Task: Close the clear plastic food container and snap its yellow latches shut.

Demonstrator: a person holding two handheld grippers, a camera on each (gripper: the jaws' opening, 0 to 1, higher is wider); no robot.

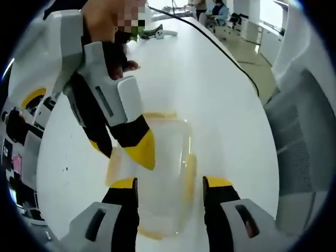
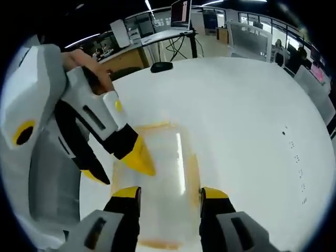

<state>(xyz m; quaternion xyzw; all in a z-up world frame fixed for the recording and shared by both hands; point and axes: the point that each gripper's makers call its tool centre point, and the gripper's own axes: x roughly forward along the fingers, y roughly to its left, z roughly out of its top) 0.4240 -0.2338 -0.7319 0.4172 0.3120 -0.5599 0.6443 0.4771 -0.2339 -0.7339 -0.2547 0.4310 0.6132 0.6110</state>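
- Clear plastic forms the food container [image 1: 157,178], which lies flat on the white tabletop [image 1: 210,89] with yellow latches [image 1: 190,173] along its edges.
- In the left gripper view, the left claw [image 1: 169,185] is open, its two yellow-tipped jaws standing apart over the container's near part, one towards each side.
- In that same view the right claw [image 1: 123,149] comes in from the upper left, held by a person's hand [image 1: 113,23]; its yellow tips point down at the container's left side, and whether they touch it cannot be told.
- In the right gripper view, the right claw [image 2: 169,194] is open, its jaws apart above the container [image 2: 163,184].
- There the left claw [image 2: 118,165] enters from the left, one yellow tip over the container's lid near its left edge.
- Beyond the container, a dark computer mouse [image 2: 161,66] sits near the tabletop's far edge, well apart.
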